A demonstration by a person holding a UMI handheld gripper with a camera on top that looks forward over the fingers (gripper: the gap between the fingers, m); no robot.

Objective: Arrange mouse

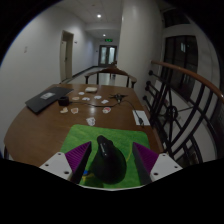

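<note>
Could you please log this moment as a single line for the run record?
tool: open, mouse between fingers | mouse: black, on green mat | mat: on brown table | step: grasp not yet closed

Round wooden table (40, 125) beside stair railing (185, 95), white-walled hallway beyond.

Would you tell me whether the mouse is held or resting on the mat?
Resting: the mouse lies on the green mat, between the open tongs.

Mouse (106, 160): on the mat (100, 140), between the gripper (108, 165) fingers, a gap either side.
Mat: at the near table (40, 122) edge.
Laptop (47, 99): far left on the table.
Railing (185, 100): right of the table.
</note>
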